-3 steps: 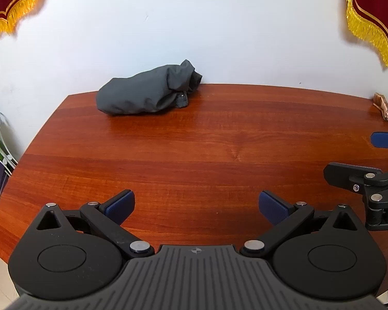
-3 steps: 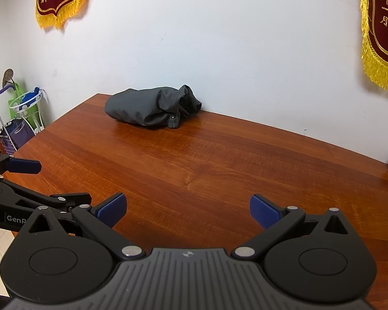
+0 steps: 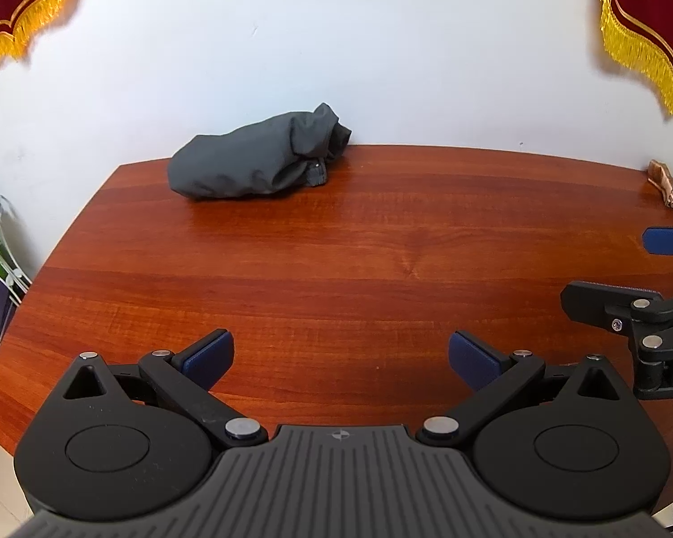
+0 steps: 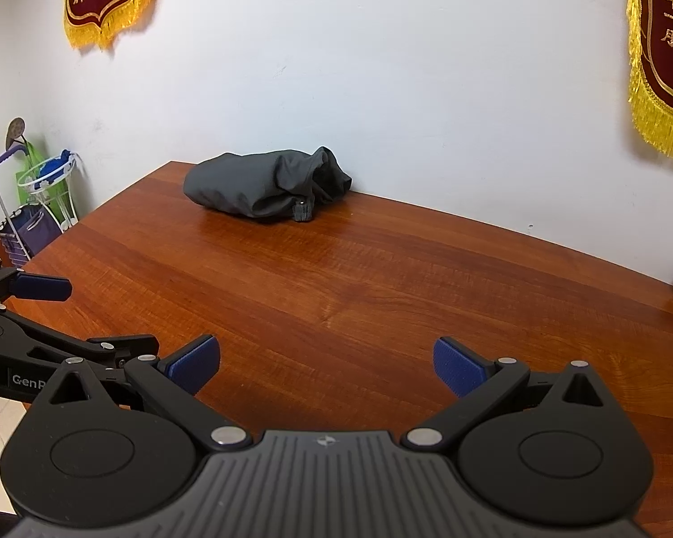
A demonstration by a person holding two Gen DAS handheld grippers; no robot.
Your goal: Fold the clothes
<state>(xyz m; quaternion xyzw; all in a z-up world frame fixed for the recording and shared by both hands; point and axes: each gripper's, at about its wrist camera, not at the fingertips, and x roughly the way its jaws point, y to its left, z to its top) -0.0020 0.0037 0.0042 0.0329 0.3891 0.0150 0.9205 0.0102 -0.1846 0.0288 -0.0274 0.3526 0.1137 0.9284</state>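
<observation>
Both tongs (image 3: 341,361) (image 4: 326,365) wide, empty, grey bundled garment (image 3: 255,157) far across table (image 3: 381,260)

Both wrist views face the far wall, sharing the table (image 3: 336,246).

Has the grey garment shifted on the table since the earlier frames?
No. The grey garment lies bunched at the table's far edge against the wall, in the same spot in both views.

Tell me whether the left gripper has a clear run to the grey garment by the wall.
Probably yes: the left gripper is open, with bare table ahead up to the grey garment, though far off.
</observation>
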